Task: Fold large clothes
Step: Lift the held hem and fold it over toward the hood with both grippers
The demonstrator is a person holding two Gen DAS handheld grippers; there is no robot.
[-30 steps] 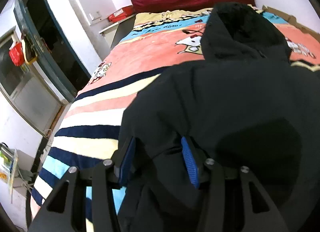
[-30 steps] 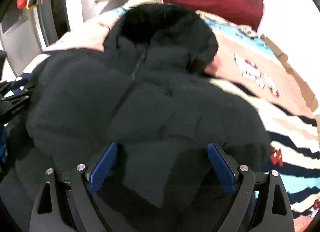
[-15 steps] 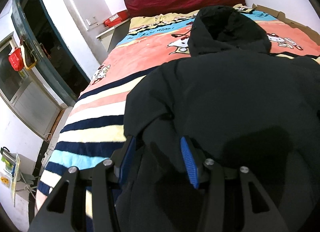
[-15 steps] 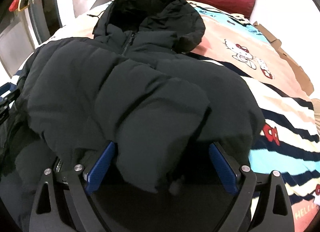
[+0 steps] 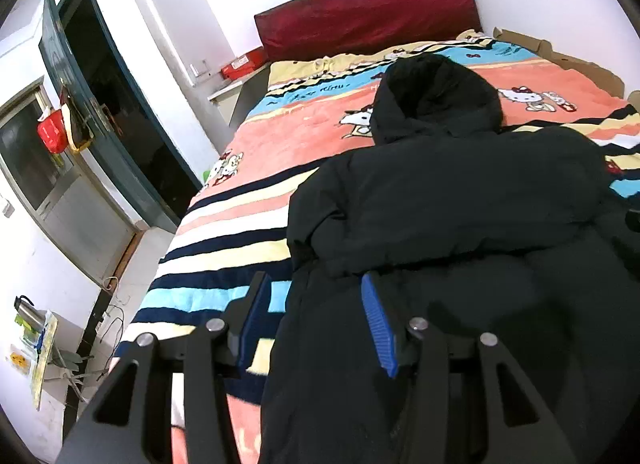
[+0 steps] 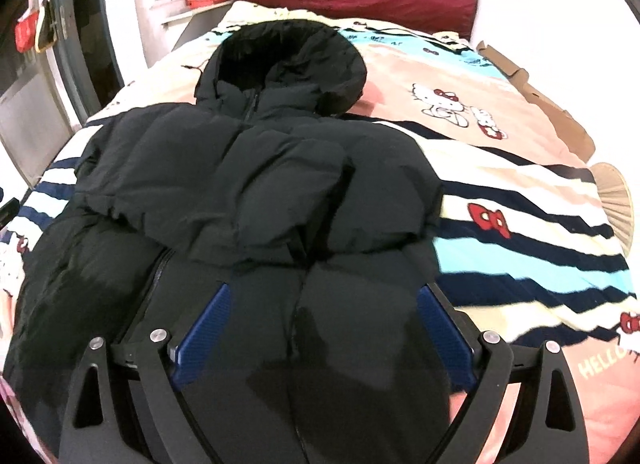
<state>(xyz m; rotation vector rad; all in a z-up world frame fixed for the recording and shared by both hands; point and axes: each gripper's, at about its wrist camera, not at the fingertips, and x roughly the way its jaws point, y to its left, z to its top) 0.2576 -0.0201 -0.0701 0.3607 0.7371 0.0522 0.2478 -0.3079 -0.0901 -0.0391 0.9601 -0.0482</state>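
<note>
Presently, the black padded hooded jacket (image 5: 440,203) lies face up on the bed's striped cartoon-print fleece blanket (image 5: 288,143). Its hood (image 5: 436,95) is at twelve o'clock, toward the dark red padded headboard (image 5: 368,23), and its hem is at six o'clock, nearest the person.

Both sleeves are crossed over the chest. The right wrist view shows the uppermost folded sleeve (image 6: 280,191) lying across the zip line with its cuff end toward four o'clock. In my judgement this placement narrows the garment to a straight-sided panel, so that the lower body can be folded up over it.

The left gripper (image 5: 312,284) hangs above the jacket's nine o'clock edge with its jaws half parted. A strip of blanket shows between the outer blue pad and the cloth, so nothing is pinched and I record it as released.

The right gripper (image 6: 324,296) hovers over the lower front panels with its jaws spread wide on either side of the central zip. The pads are clear of the fabric, so it is released and empty.

Assessment: the sleeve stage appears complete, and the fold from hem to hood is not yet done.

Risk noted: the padding is springy, and the crossed sleeves may slide off toward three or nine o'clock when the hem is lifted.

The brown flattened cardboard (image 6: 552,119) along the bed's three o'clock side is well apart from the jacket and does not obstruct it.
</note>
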